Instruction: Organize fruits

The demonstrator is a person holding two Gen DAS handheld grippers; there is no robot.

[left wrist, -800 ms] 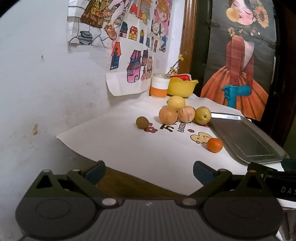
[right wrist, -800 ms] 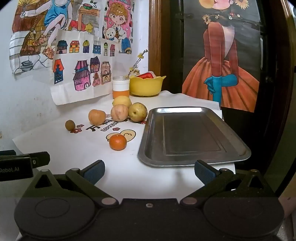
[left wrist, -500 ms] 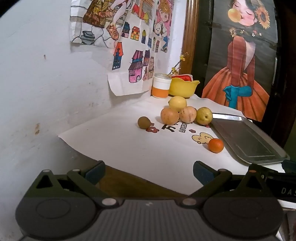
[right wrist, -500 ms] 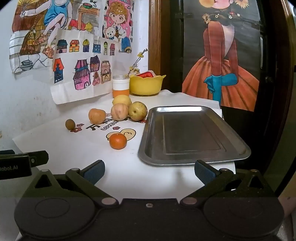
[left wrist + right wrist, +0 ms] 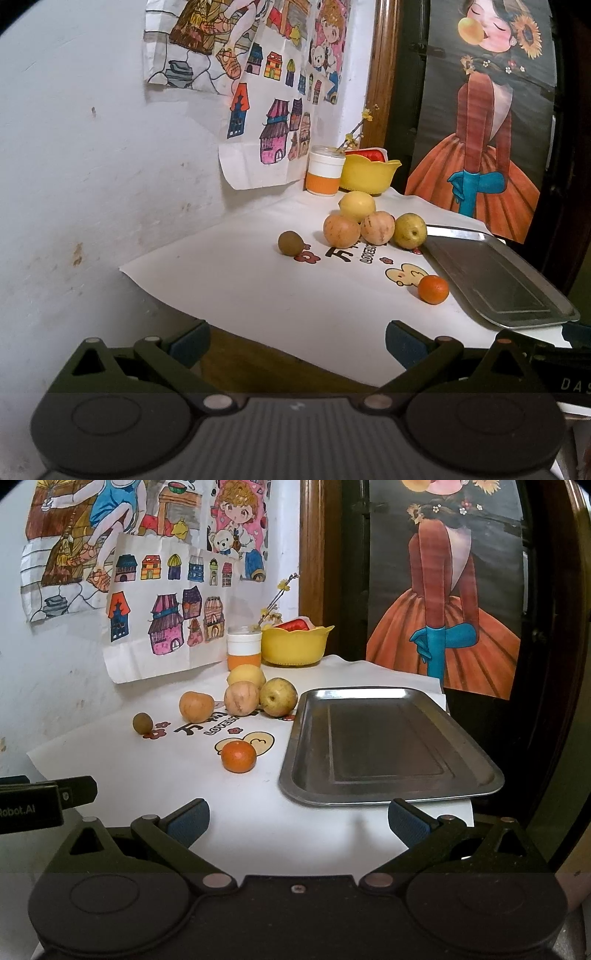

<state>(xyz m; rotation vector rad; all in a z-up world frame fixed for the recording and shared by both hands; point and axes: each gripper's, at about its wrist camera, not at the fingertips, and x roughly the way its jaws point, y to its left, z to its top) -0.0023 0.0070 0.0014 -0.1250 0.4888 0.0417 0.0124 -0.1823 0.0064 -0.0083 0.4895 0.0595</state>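
Bare cloth (image 5: 166, 771) leads to orange (image 5: 238, 756); tray (image 5: 384, 738) flanks right

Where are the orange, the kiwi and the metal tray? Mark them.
orange (image 5: 238, 756): right wrist view, middle of its peel.
kiwi (image 5: 142, 723): right wrist view, its centre.
metal tray (image 5: 388, 801): right wrist view, near rim.
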